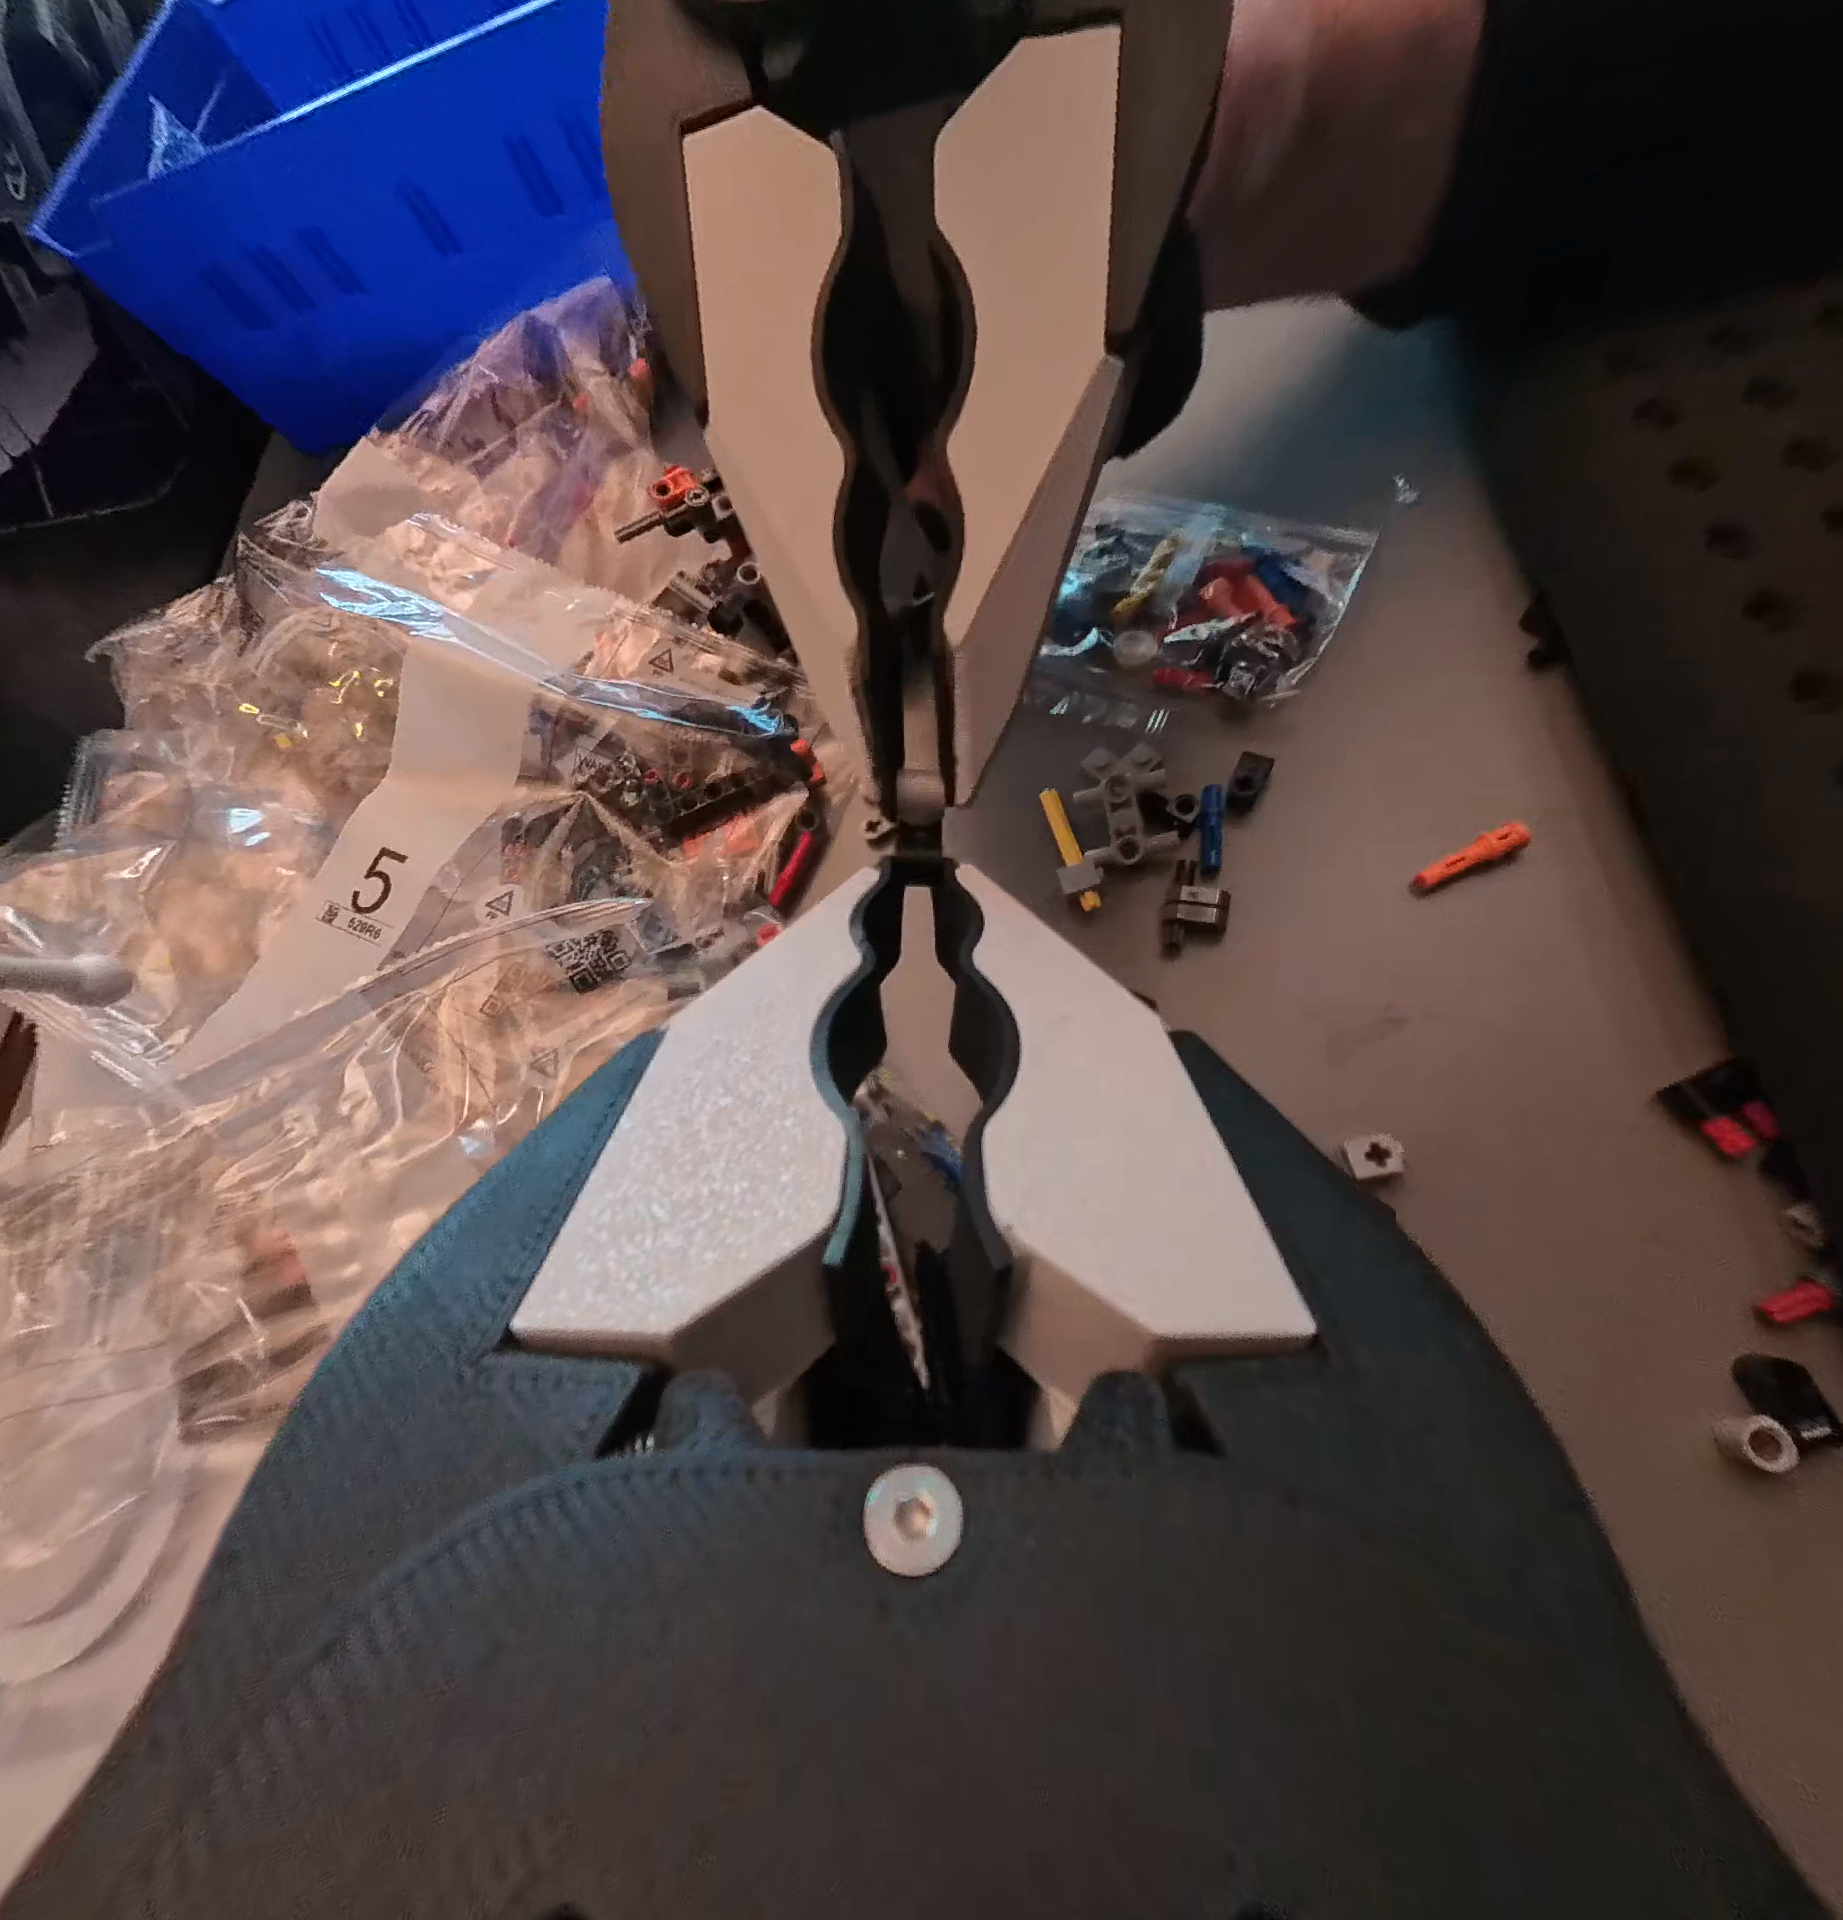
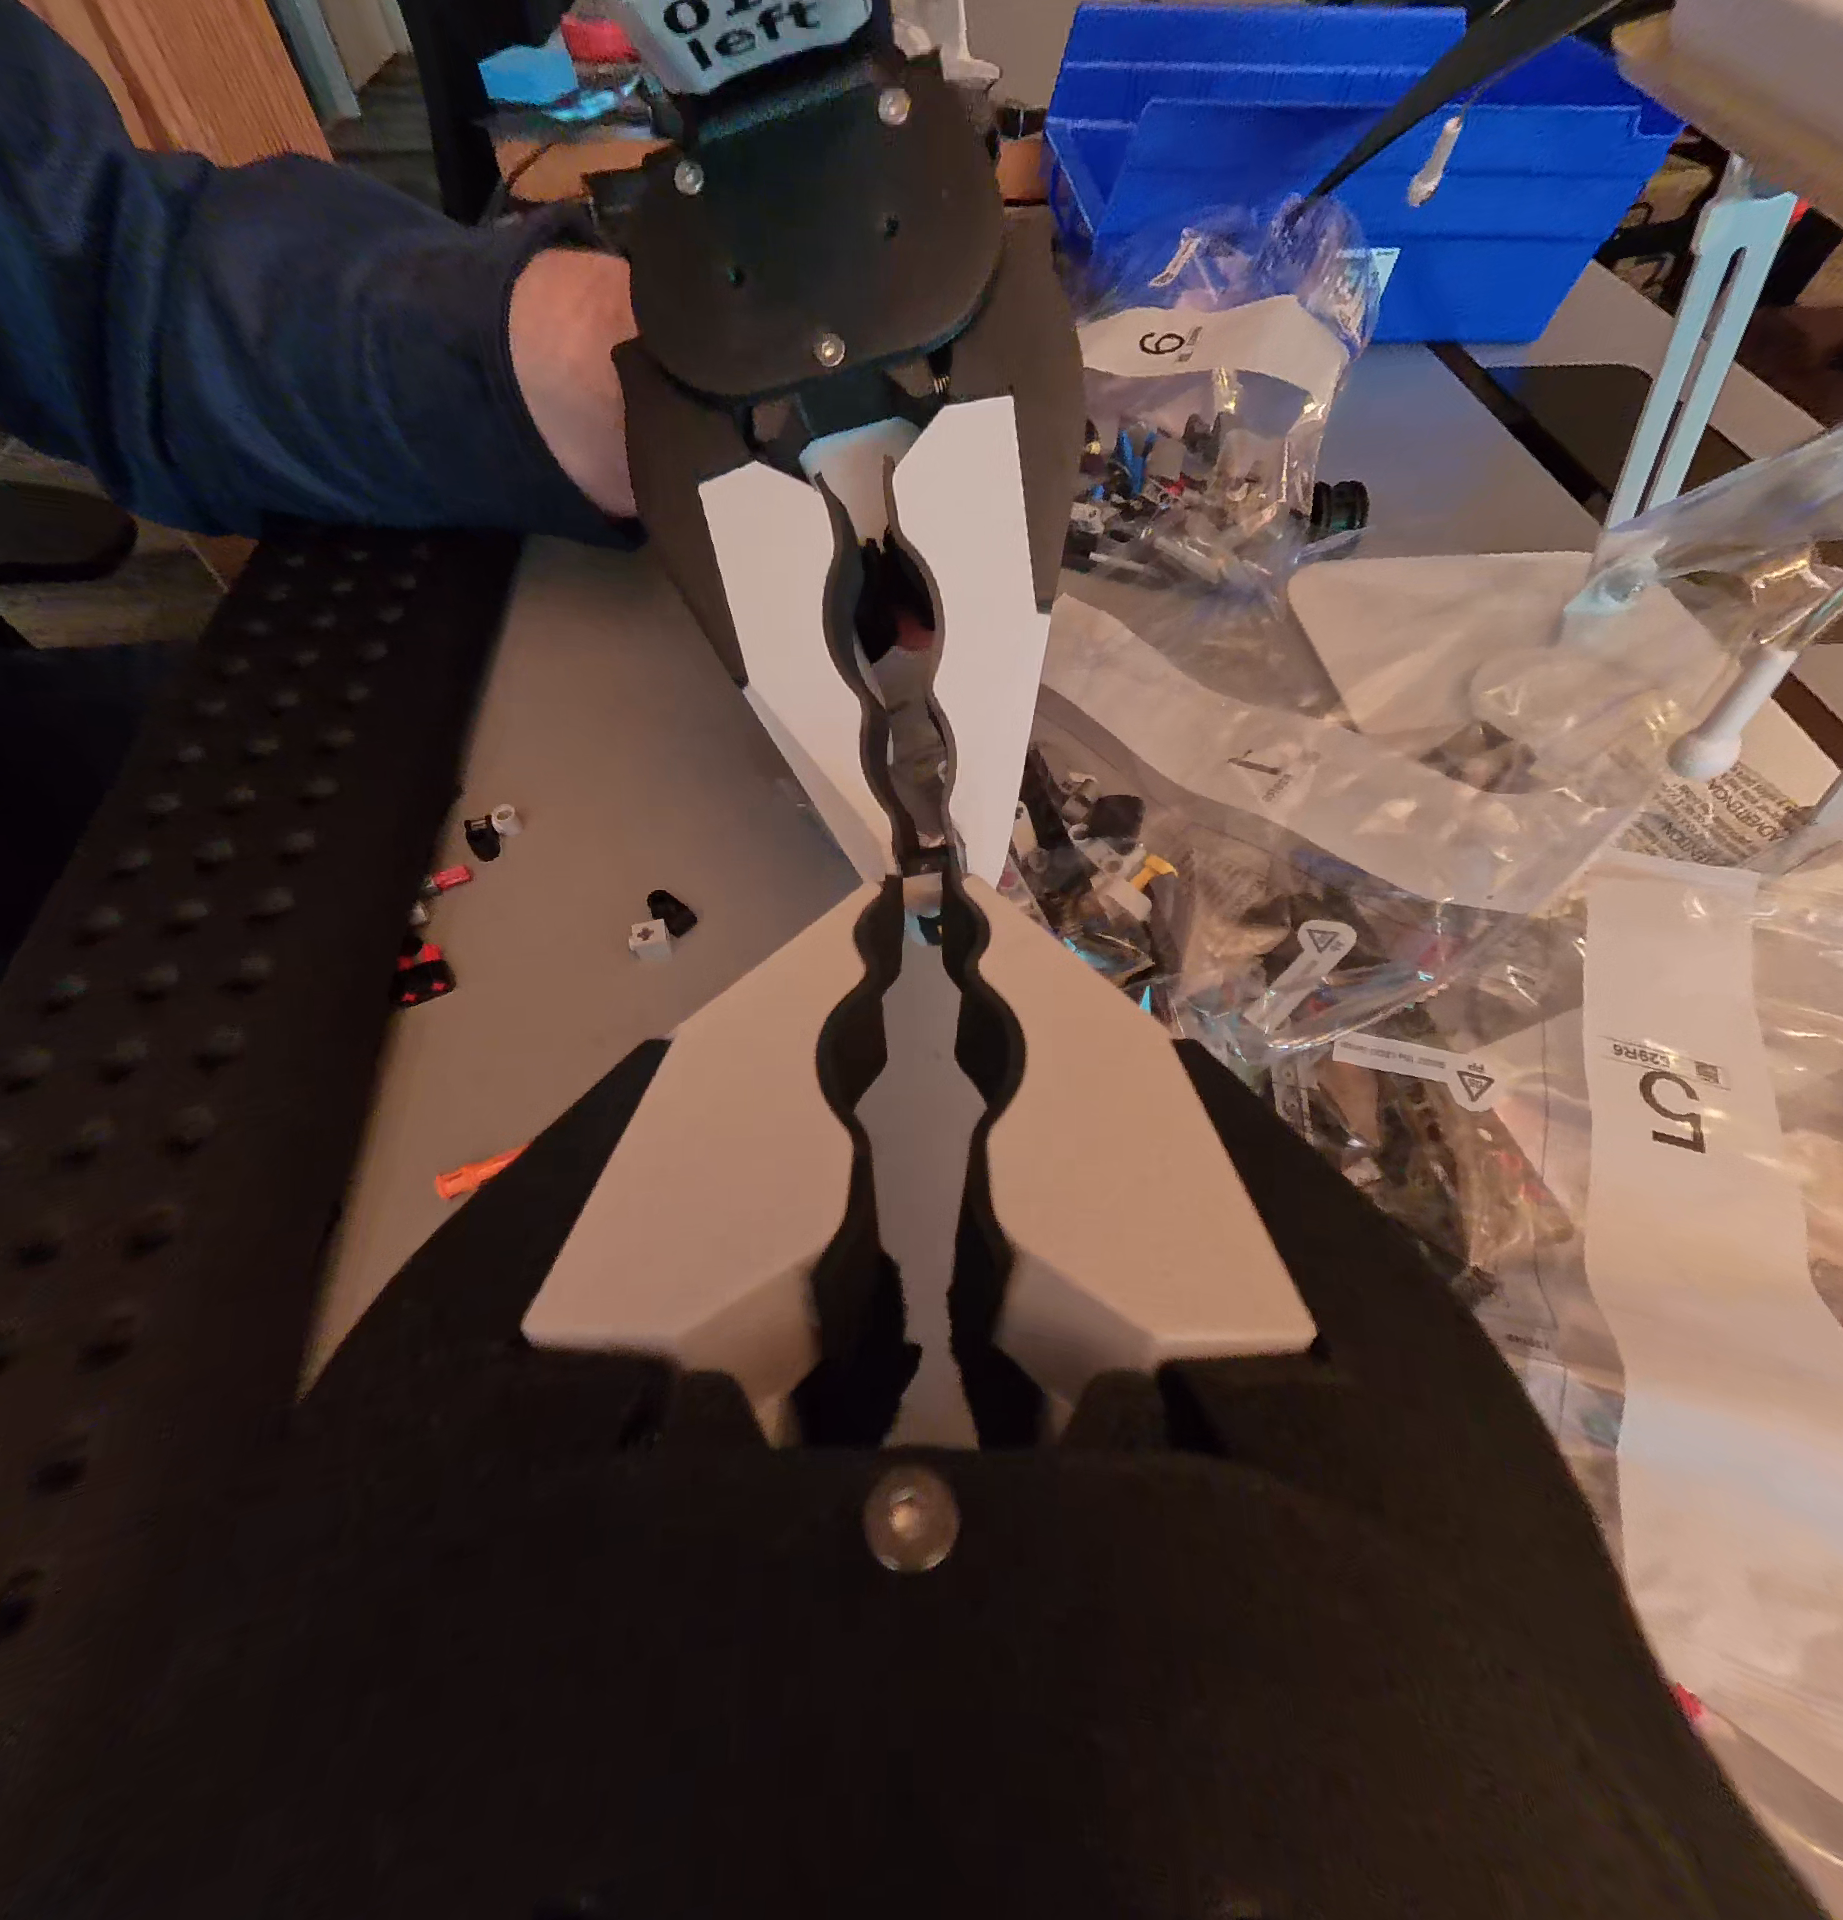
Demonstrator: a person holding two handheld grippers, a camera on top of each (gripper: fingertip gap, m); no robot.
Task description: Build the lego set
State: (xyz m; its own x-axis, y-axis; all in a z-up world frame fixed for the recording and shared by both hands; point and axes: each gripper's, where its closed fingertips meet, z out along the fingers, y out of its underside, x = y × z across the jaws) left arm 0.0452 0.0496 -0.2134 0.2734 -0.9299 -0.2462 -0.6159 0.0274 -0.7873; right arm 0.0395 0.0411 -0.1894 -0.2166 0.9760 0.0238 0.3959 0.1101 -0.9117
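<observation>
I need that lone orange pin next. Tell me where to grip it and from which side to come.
Grip the orange pin across the middle of its shaft, coming from straight above. It lies flat and alone on bare table, so fingers fit either side of its long axis. Both grippers look busy with a small grey piece.

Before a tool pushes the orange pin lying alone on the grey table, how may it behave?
The orange pin looks small and rod-shaped, so probably light and apt to roll sideways. It seems stiff plastic, and the table looks smooth, so it may slide easily.
</observation>
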